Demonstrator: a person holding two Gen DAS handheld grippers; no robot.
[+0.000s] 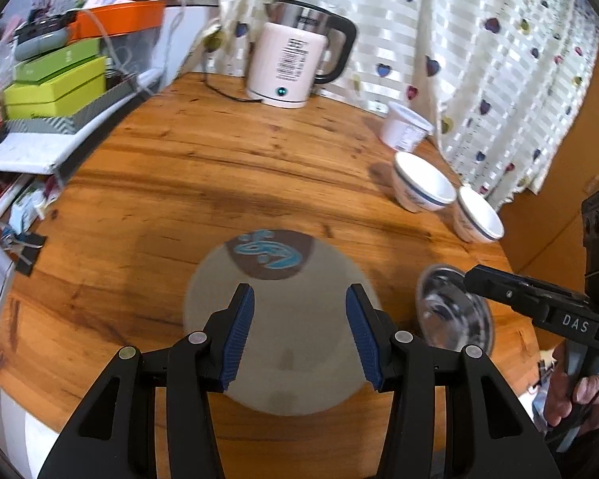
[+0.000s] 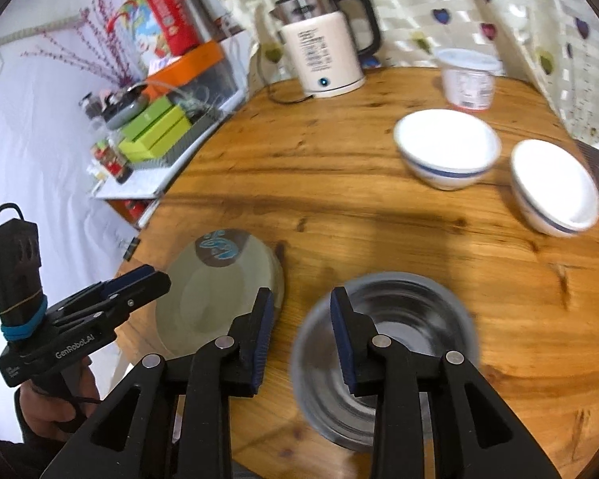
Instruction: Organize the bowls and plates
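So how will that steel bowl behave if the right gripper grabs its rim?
The steel bowl looks thin and polished, so probably light and slippery. It seems rigid. The open right gripper straddles its left rim; it might tip when lifted.

steel bowl (image 2: 383,359): motion-blurred, your right finger covers its left rim
grey plate (image 1: 283,331): near edge hidden behind your left fingers (pattern smeared)
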